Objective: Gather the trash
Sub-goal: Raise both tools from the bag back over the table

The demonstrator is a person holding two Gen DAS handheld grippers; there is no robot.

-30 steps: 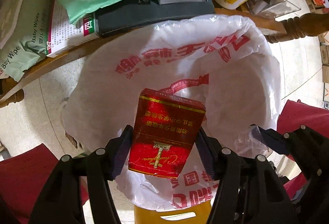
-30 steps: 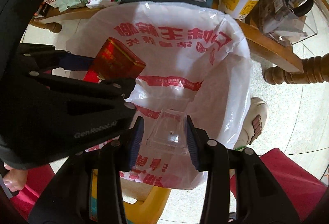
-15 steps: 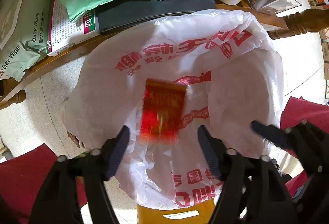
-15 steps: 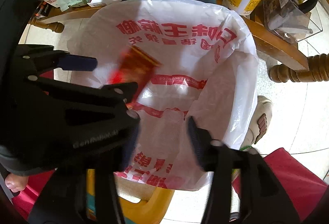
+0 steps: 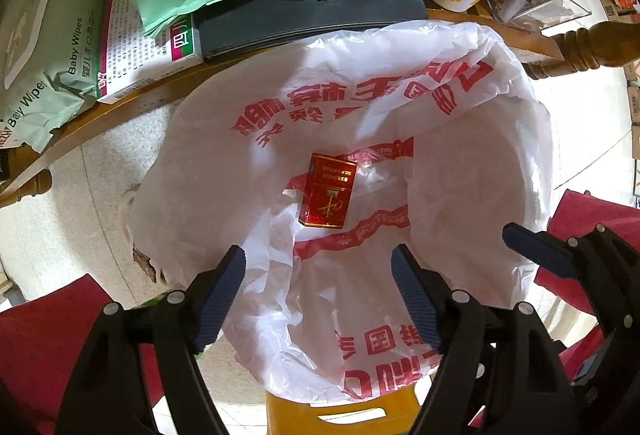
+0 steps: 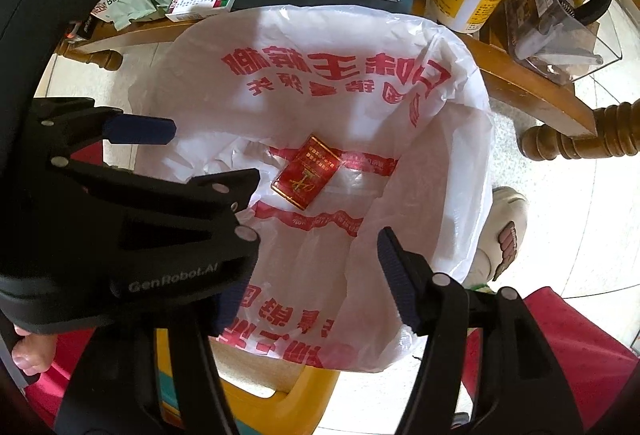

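Red pack (image 5: 328, 195) lies flat at bottom of white bag (image 5: 472, 171). L gripper (image 5: 318, 285) above bag mouth, jaws just spreading, nothing btwn. R gripper (image 6: 316, 275) beside it, jaws apart, empty too.

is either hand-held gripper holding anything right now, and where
Nothing is held: both hand-held grippers, left and right, are open; the red box lies in the bag.
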